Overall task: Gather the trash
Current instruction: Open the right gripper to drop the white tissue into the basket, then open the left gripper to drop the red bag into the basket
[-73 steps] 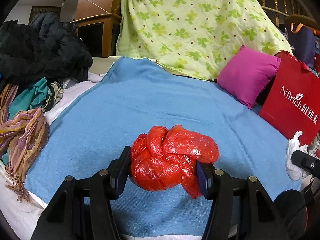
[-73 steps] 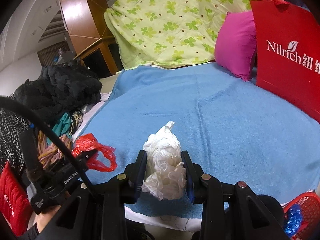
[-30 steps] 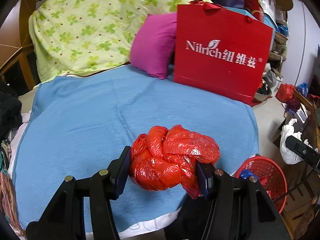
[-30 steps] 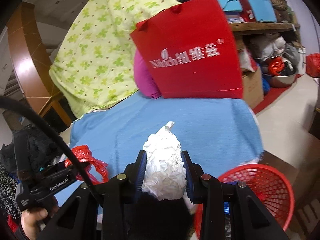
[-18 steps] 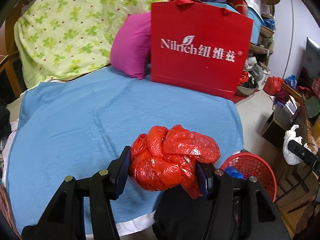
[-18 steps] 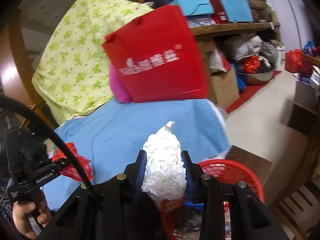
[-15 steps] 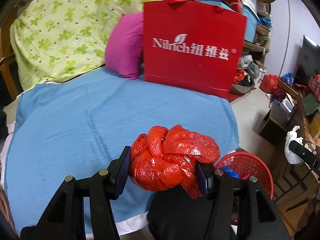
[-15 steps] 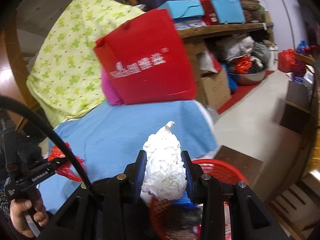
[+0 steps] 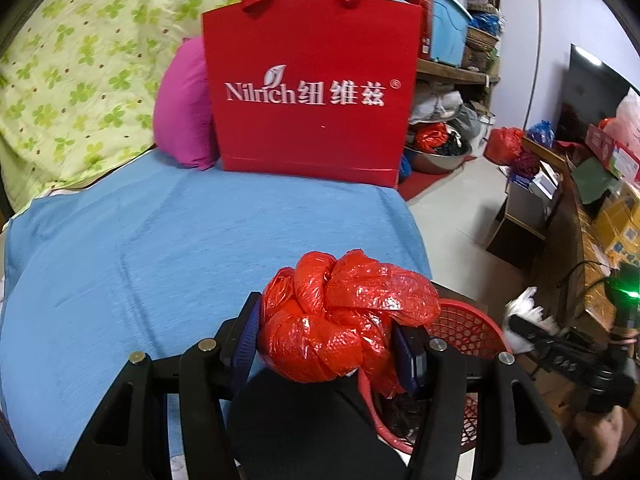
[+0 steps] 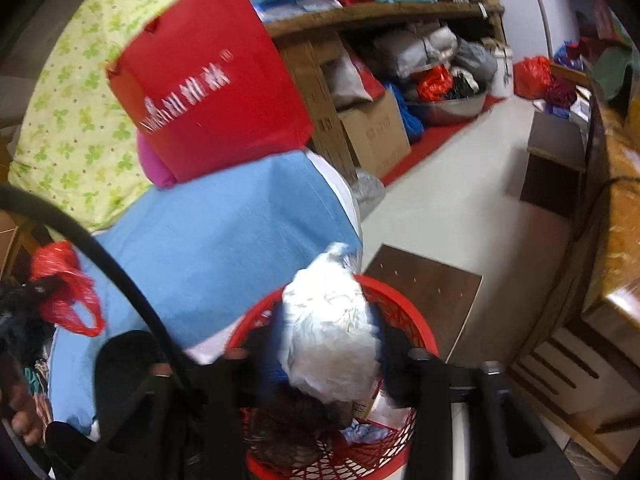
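Both grippers carry trash: left gripper (image 9: 326, 344) clamps red bag (image 9: 344, 316); right gripper's (image 10: 326, 354) opening jaws flank white wad (image 10: 328, 340) above basket (image 10: 416, 320).

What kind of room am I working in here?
Probably a lived-in home room doubling as storage: a blue-covered bed with a pink pillow, cluttered shelves of boxes, and a red trash basket on the floor.

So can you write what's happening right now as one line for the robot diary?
step: dropping trash | right gripper: jaws opening, white wad between them above red basket | left gripper: shut on red bag
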Available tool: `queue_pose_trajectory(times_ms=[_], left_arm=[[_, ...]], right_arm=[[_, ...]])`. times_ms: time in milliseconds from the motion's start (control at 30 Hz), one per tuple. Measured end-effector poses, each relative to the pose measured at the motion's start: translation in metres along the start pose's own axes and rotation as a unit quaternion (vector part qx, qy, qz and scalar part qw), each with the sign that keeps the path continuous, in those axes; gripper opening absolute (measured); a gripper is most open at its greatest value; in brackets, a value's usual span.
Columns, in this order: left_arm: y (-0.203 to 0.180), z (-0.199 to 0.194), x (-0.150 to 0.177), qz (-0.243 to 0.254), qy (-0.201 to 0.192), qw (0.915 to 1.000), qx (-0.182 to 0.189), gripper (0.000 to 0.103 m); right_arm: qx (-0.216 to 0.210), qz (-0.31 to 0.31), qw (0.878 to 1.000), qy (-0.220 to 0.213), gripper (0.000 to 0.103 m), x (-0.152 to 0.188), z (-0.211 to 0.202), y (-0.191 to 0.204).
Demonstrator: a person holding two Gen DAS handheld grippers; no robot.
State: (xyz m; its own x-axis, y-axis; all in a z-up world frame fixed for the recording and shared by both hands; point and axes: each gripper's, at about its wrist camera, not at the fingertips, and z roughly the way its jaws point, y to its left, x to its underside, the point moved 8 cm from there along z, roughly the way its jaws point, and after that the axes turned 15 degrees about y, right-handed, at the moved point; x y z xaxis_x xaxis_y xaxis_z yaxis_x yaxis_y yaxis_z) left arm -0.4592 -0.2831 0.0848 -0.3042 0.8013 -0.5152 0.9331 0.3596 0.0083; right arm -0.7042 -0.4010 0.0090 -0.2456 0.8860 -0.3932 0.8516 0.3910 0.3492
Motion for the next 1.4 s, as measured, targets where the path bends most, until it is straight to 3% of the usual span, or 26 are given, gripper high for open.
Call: queue_pose_trajectory(times_ms=[167, 600, 867, 1400], left_arm=[[-0.013, 0.008, 0.0, 0.013, 0.01, 0.9998, 0.005, 0.06], [-0.081, 0.043, 0.004, 0.073, 0.06, 0.9947, 0.038, 0.06], [-0.113, 0.057, 0.003, 0.101, 0.078, 0.9904, 0.052, 0.06], [-0.134, 0.083, 0.003, 0.119, 0.102, 0.9853, 0.069, 0.062]], right_arm=[[0.002, 0.036, 0.999, -0.001, 0.08, -0.004, 0.006, -0.017], [-0.001, 0.03, 0.998, -0.058, 0.08, -0.006, -0.06, -0.019], [0.003, 0.031, 0.997, -0.071, 0.08, -0.012, -0.075, -0.025], [0.016, 0.037, 0.995, -0.093, 0.08, -0.018, -0.098, -0.034]])
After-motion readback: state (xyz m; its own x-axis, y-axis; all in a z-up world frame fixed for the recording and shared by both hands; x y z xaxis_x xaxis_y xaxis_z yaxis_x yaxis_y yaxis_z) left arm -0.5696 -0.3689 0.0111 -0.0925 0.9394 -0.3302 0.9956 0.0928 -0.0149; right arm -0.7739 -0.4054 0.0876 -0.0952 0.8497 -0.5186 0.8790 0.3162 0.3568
